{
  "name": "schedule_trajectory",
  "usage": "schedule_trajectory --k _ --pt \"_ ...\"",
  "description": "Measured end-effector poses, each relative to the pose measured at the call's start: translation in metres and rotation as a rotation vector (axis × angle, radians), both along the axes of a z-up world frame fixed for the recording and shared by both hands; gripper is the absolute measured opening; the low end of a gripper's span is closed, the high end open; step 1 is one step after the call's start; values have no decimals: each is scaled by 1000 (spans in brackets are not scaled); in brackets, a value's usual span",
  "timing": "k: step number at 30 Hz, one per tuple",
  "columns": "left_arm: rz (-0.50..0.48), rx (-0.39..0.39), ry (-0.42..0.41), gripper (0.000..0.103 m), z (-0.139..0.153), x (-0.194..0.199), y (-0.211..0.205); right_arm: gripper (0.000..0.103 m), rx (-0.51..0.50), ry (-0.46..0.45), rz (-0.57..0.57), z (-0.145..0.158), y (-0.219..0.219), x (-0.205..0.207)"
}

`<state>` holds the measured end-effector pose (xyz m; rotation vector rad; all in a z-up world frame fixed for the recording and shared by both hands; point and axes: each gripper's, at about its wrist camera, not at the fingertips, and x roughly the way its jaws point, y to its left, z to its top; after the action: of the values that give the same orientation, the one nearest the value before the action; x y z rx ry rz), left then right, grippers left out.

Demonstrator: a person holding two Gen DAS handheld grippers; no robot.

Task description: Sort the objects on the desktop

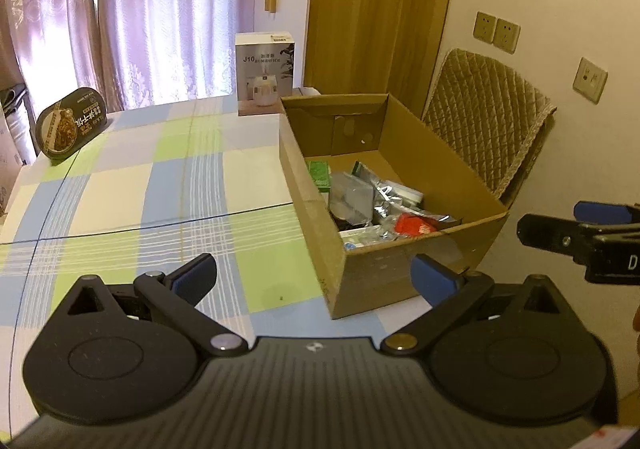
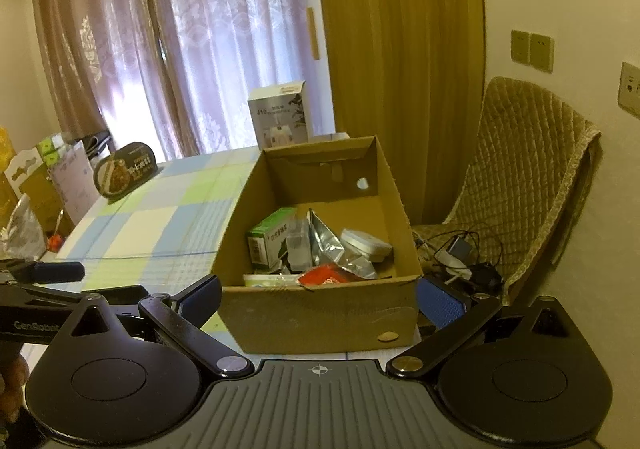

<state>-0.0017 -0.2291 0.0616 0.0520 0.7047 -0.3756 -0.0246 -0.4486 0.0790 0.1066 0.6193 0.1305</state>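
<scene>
Left wrist view, nearest first: the left gripper (image 1: 314, 275) hovers over the table (image 1: 120, 185) with its blue pads spread wide and nothing between them. The right gripper (image 2: 320, 295) is likewise released and empty, its jaws standing either side of the near wall of the cardboard box (image 2: 320, 313) without touching it.

The box sits at the table's right edge, near the front corner, open at the top. Inside — as far as can be made out — lie a green carton (image 2: 266, 239), crumpled silver foil pouches (image 2: 332, 245), a red packet (image 2: 326, 275) against the near wall and a pale flat tin (image 2: 366, 243). The contents are heaped loosely, overlapping; nothing stands squared away.

Judgement: most loose items appear already gathered, and neither tong has anything in hand, so the work stands between one placement and the next pick. Two things are on the cloth yet. A dark oval food tub (image 1: 72, 123) leans on its edge at the far left edge of the table, and a white humidifier carton (image 1: 264, 75) stands upright at the far edge, just beyond the box's back corner.

The next move calls for a long reach across the table — most likely by the left gripper toward the tub. That tub is wide and tilted; a grasp across its rim looks more secure than one across its face.
</scene>
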Motion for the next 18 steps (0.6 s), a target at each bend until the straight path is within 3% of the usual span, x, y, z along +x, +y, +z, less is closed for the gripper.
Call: schedule_trajectory --k 6,18 --pt "13 -50 20 102 12 -9 0 101 -23 -2 32 16 9 -9" --pt "6 -44 46 102 14 -18 -6 101 -38 25 22 23 8 -21"
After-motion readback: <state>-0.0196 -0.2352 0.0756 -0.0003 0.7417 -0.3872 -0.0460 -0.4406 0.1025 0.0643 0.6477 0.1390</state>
